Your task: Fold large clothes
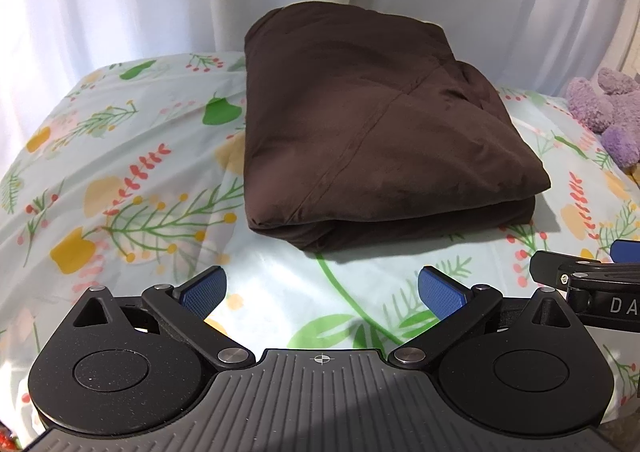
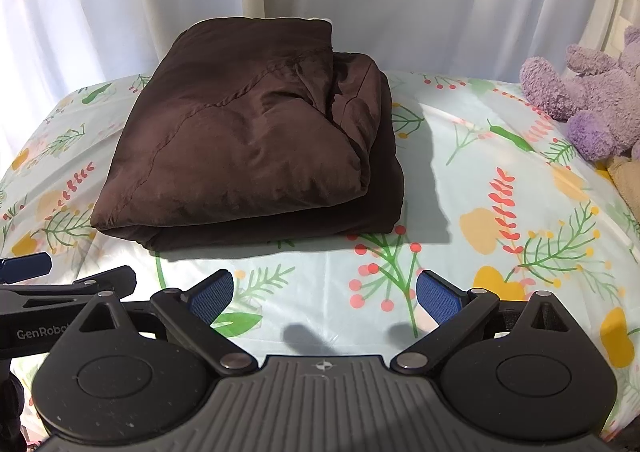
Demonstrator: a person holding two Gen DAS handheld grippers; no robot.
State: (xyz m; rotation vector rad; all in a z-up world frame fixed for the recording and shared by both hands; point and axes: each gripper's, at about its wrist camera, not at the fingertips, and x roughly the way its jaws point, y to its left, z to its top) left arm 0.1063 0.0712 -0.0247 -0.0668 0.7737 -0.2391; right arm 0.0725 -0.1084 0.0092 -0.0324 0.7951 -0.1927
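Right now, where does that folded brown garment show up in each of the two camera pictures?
Left wrist view: the folded brown garment lies centre, slightly right, beyond the open left gripper.
Right wrist view: the garment lies left of centre, beyond the open right gripper.
Shared landmark: the purple plush toy at the right edge in both.

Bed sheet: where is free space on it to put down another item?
Free: the floral sheet between the folded brown garment and the purple plush toy, and the strip between the garment and both open grippers. Crowded: the toy's corner.
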